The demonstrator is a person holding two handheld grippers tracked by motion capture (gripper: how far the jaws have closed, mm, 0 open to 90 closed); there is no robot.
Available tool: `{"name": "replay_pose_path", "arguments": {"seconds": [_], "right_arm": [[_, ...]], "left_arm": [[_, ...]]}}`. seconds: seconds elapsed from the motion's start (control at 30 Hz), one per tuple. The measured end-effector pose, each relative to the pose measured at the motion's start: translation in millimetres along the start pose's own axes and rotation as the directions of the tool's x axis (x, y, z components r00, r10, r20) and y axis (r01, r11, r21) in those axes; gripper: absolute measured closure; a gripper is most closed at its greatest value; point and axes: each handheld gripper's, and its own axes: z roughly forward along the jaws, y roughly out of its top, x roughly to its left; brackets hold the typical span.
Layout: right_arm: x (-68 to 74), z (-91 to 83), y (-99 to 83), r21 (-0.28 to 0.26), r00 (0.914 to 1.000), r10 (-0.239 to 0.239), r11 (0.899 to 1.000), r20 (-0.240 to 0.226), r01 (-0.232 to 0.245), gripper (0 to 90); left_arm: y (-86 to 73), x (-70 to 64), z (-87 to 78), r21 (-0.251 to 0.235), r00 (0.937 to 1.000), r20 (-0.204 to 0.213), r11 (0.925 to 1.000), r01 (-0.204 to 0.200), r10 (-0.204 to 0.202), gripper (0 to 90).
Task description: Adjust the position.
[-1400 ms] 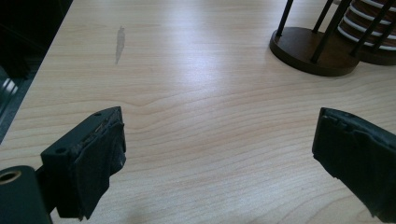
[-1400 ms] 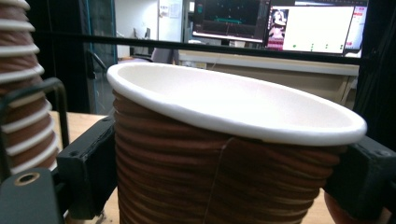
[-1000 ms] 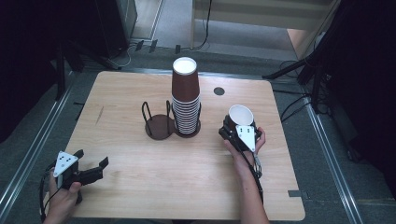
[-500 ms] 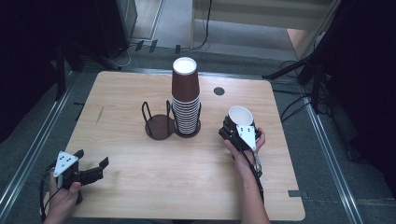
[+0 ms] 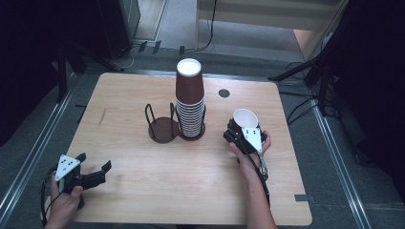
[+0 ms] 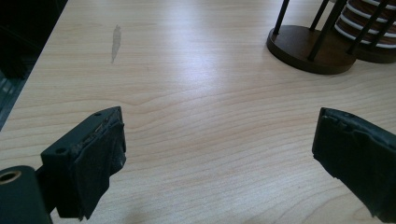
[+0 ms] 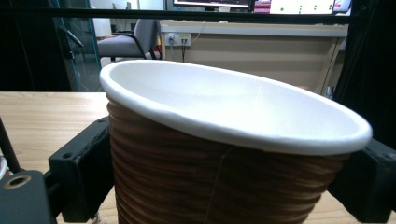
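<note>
A tall stack of brown paper cups [image 5: 190, 102] with white rims stands in the right ring of a dark two-ring cup holder [image 5: 163, 128] at the table's middle. My right gripper [image 5: 237, 132] is shut on a single brown ribbed cup [image 5: 243, 119] to the right of the stack; the cup [image 7: 224, 154] sits upright between the jaws, white inside. My left gripper [image 5: 93, 168] rests open near the front left corner, nothing between its jaws [image 6: 215, 158]. The holder's base [image 6: 308, 49] lies far ahead of it.
The wooden table [image 5: 124, 90] has a small dark mark [image 5: 101, 117] at its left and a black round grommet [image 5: 224, 93] behind the stack. Metal rails run along both sides on the floor. A desk and chair [image 7: 126, 42] stand beyond the table.
</note>
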Motion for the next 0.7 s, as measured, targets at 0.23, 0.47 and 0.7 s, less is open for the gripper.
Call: {"name": "replay_pose_path", "arguments": {"seconds": [0.23, 0.47, 0.7], "right_arm": [[1.4, -0.5, -1.6, 0.019, 0.9997, -0.003, 1.000, -0.026, 0.004, 6.1], [1.1, -2.9, 1.3, 0.027, 0.9988, -0.002, 1.000, -0.049, 0.003, 1.3], [-2.3, -11.0, 12.6, 0.016, 0.9952, 0.032, 0.999, -0.093, -0.030, 0.0]], "left_arm": [[-0.1, -0.1, 0.2, 0.001, 1.0000, 0.001, 1.0000, -0.002, 0.002, 3.5], [-0.1, -0.2, 0.4, -0.001, 1.0000, 0.001, 1.0000, 0.000, 0.000, 3.5], [-0.1, -0.3, 0.4, 0.001, 1.0000, 0.001, 1.0000, -0.002, 0.002, 3.5]]}}
